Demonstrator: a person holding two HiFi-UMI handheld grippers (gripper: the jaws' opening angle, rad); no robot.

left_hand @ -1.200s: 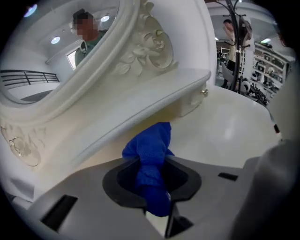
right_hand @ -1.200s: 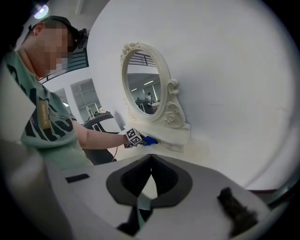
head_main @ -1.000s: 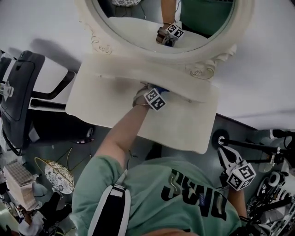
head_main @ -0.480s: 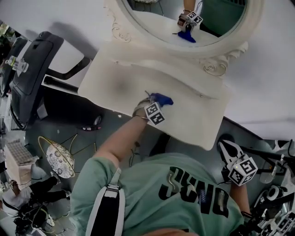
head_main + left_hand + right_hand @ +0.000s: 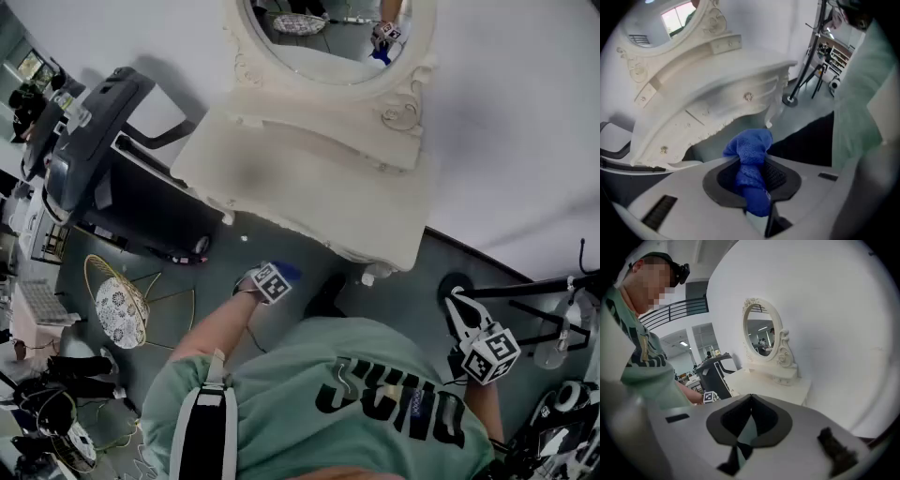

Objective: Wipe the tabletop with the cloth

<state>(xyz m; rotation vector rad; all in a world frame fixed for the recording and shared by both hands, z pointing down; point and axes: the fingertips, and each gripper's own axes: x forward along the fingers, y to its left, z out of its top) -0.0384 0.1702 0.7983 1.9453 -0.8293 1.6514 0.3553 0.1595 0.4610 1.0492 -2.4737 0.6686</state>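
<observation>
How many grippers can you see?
2. The left gripper, off the table's front, holds the blue cloth; the right gripper hangs empty by the person's right side.

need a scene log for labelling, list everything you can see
dressing table: one, cream, below the mirror
mirror: one, oval, cream carved frame, at the table's back
cloth: one, blue, bunched in the left gripper, off the table
treadmill: one, black, left of the table
wire stand: one, gold, on the floor at left
tripod: one, black, on the floor at right
left gripper: one, shut on the cloth, over the floor in front of the table
right gripper: one, fingers together, empty, at the person's right side
</observation>
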